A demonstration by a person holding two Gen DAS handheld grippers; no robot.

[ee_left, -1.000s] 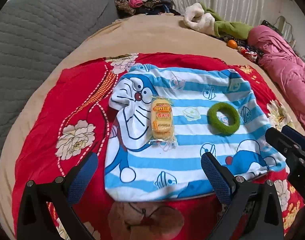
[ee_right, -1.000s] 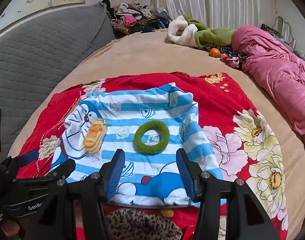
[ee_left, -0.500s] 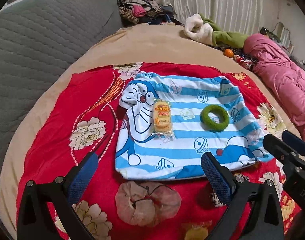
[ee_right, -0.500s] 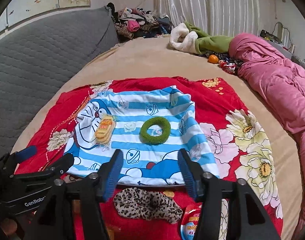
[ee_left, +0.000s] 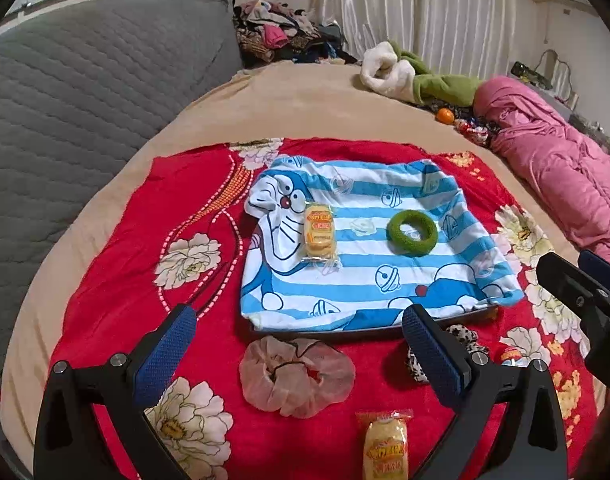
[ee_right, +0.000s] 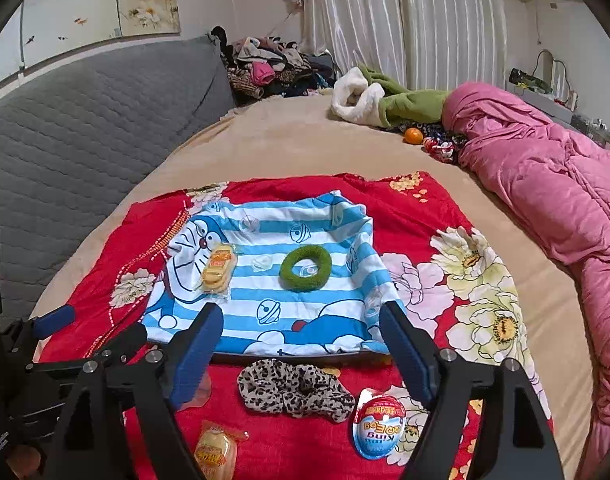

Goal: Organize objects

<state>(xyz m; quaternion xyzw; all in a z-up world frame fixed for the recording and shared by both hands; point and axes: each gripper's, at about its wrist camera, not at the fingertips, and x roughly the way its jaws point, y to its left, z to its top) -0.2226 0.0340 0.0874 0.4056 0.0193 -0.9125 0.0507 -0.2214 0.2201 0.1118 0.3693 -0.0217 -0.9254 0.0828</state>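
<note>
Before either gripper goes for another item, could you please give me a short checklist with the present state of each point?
1. Right gripper empty: ok, its jaws have just been opening, nothing between them.
2. Left gripper open and empty: ok.
3. Green ring and snack pack lying on the striped cloth, apart: ok.
4. Items still off the cloth: not ok; leopard scrunchie, pink scrunchie, egg toy and second snack pack lie on the red blanket.
5. Whether the grippers would collide: cannot tell.
</note>
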